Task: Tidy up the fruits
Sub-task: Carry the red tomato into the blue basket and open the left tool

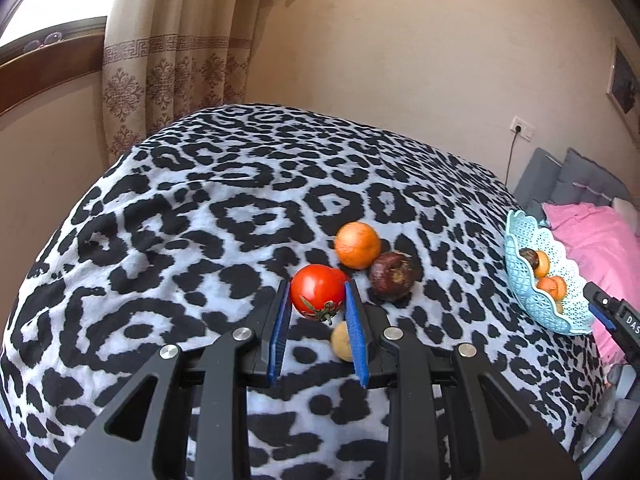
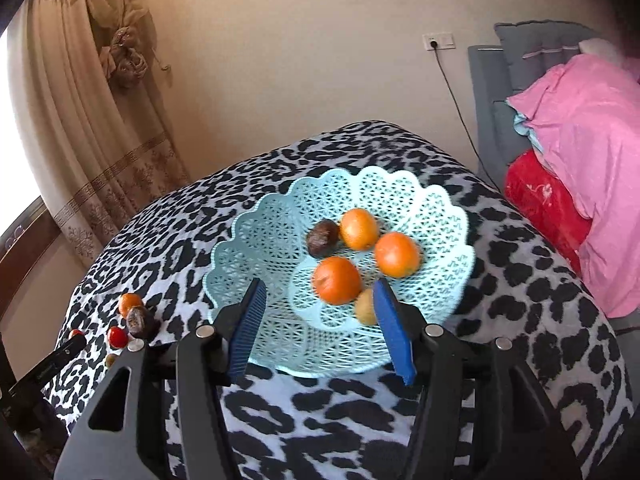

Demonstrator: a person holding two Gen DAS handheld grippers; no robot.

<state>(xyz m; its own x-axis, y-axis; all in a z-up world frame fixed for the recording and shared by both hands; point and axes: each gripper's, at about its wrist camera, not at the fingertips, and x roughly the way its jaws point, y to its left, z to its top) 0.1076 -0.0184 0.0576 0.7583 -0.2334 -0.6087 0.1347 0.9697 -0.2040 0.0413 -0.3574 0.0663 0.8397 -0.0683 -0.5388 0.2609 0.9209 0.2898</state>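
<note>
1. Two grippers are working here, and I start at the far left. My left gripper [image 1: 318, 300] has its jaws pinching the red tomato [image 1: 318, 293], one blue pad on each flank. The stem end is turned down toward me. It looks lifted just clear of the leopard-print blanket [image 1: 160, 220], though I can't be sure of the gap.
2. Just right of that, three fruits wait on the blanket. The orange [image 1: 357, 245] lies beyond my jaws. The dark brown fruit [image 1: 391, 276] sits beside it, touching or nearly so. A small yellowish fruit [image 1: 342, 340] lies under my right-hand pad, half hidden.
3. Further right is the key relation. The light blue basket [image 1: 520, 276] lies well off to the right of my left jaws, near the blanket's edge. The tomato must travel sideways to the right and over that scalloped rim, I judge.
4. At the right, my right gripper [image 2: 320, 320] hovers over the basket's near rim [image 2: 224, 264]. Its jaws are spread and hold nothing.
5. Inside the basket lie three orange fruits, one dark fruit [image 2: 323, 237] and a small yellow one [image 2: 366, 306]. The nearest orange fruit [image 2: 337, 280] is blurred, likely rolling.
6. My right hand is nearer the basket, so I reckon it should clear out before the tomato arrives.
</note>
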